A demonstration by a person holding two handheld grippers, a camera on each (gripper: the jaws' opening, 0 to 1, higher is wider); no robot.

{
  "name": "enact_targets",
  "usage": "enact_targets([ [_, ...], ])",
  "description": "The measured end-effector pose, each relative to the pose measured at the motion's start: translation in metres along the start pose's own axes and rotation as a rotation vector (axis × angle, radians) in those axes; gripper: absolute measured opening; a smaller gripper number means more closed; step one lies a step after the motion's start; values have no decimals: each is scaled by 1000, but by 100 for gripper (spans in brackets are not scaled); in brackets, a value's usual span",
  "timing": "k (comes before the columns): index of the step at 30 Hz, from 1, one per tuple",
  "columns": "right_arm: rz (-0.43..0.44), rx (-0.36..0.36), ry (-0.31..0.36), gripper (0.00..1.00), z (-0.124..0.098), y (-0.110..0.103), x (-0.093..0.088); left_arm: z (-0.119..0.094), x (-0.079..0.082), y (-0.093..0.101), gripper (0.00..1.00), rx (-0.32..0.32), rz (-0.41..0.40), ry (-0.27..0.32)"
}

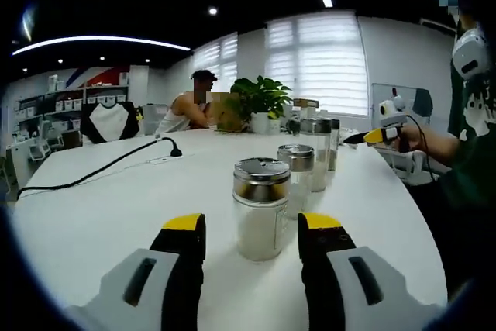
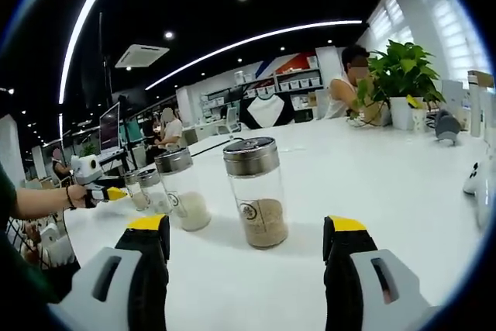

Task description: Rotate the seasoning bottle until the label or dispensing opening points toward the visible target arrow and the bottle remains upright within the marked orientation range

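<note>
Left gripper (image 1: 252,232) spread wide, fingers (image 1: 184,232) flanking the nearest bottle (image 1: 261,208) without touching, nothing held. Standing upright there, near the worktop (image 1: 116,207) edge closest to the camera, white grains inside, steel cap on. More bottles (image 1: 298,176) lined up behind, toward the far edge.

Right gripper (image 2: 246,236) just as open, empty too, squared up on a brown-filled bottle (image 2: 256,191) with a round label facing the camera, a white-filled one (image 2: 182,190) close beside it.

Risks from here: tall, narrow glass on a smooth white top, so closing off-centre likely to skid or tip it. Twisting too fast could knock the neighbour right behind. Gripping high on the cap might spin the cap alone. No target arrow to be made out, so overshooting the heading a real chance.

Worktop white, glossy, rounded edge; black cable (image 1: 101,170) snaking across its far side. Open office beyond: potted plant (image 1: 260,98) at the far edge, blinds on bright windows, shelving, strip lights overhead, people seated in the background.
</note>
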State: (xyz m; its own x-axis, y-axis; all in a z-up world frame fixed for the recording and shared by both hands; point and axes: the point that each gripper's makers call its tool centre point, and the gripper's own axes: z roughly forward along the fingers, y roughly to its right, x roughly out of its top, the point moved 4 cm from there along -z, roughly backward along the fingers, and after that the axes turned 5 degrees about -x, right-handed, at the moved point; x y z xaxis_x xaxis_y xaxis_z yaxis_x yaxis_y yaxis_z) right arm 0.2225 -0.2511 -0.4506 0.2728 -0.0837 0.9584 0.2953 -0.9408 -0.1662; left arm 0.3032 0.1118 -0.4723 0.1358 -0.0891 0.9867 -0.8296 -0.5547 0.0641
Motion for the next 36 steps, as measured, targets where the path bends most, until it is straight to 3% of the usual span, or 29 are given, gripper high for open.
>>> enact_targets([
  [3, -3, -2, -1, 83, 0, 0, -1, -8, -3, 3, 51, 126, -15, -17],
  [9, -17, -8, -1, 83, 1, 0, -1, -17, 0, 15, 52, 310, 8, -58],
  [12, -14, -10, 4, 82, 2, 0, -1, -14, 1, 19, 53, 377, 12, -60],
  [16, -15, -8, -4, 82, 2, -1, -2, -7, 2, 26, 52, 469, -52, -38],
  [19, -16, -18, 2, 82, 1, 2, -1, -1, -3, 32, 52, 511, -98, -73],
  [23, -50, -38, 0, 82, -1, 4, 0, 14, -1, 40, 52, 526, -105, -48],
  [26, -49, -36, -2, 82, -1, 4, 0, 15, -3, 34, 51, 625, -135, -22],
  [29, -51, -35, -4, 82, 0, 2, 0, 15, -6, 30, 52, 685, -156, -13],
  [36, -50, -30, -3, 82, 2, -1, 1, 28, -3, 29, 45, 705, -134, 13],
])
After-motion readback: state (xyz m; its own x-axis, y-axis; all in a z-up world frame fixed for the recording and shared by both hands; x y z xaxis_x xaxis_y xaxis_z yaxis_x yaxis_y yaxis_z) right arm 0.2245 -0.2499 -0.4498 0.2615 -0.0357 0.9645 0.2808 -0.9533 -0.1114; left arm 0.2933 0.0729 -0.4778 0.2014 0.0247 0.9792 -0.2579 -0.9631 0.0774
